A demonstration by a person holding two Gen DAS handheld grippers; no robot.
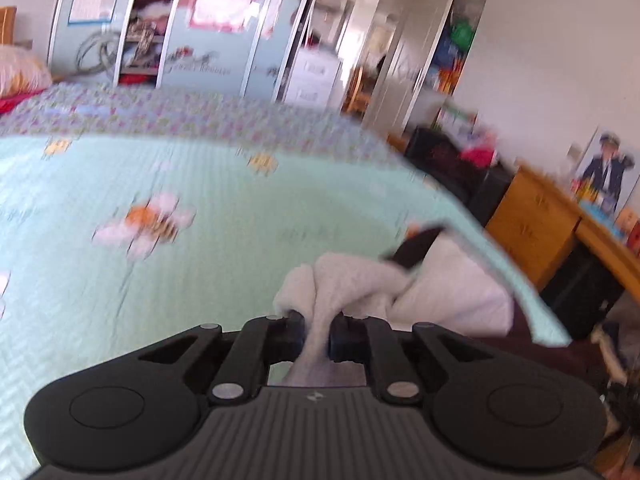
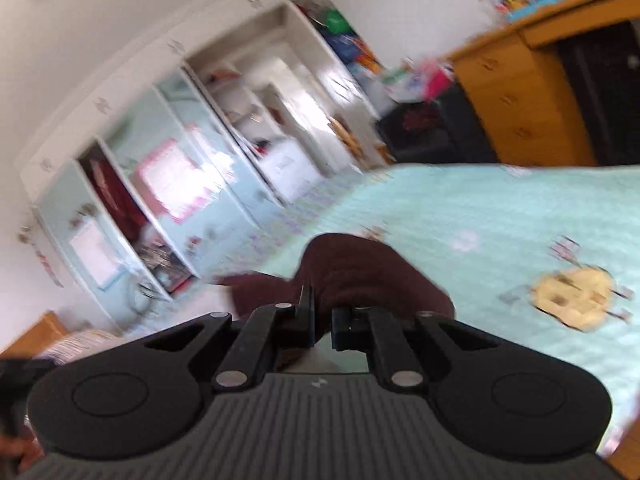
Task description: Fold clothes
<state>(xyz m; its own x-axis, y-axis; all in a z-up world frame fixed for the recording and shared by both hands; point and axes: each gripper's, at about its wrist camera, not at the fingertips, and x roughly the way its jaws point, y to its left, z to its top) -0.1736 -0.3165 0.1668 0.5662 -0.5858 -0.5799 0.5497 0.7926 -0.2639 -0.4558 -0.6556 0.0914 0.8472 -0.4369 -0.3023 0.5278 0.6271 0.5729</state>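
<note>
In the left wrist view my left gripper (image 1: 317,336) is shut on a bunched fold of a garment's white fleece lining (image 1: 344,284). The white cloth spreads to the right, with a dark maroon part (image 1: 520,328) below it and a black piece (image 1: 416,246) sticking up. In the right wrist view my right gripper (image 2: 322,330) is shut on the dark maroon cloth (image 2: 360,272), which humps up just ahead of the fingers over the bed. Both views are blurred by motion.
A pale green quilted bedspread (image 1: 200,220) with bee and flower prints covers the bed under both grippers. Beyond it stand a light blue wardrobe (image 1: 224,40), a wooden desk (image 1: 532,216) at the right, and a black bin (image 2: 424,128).
</note>
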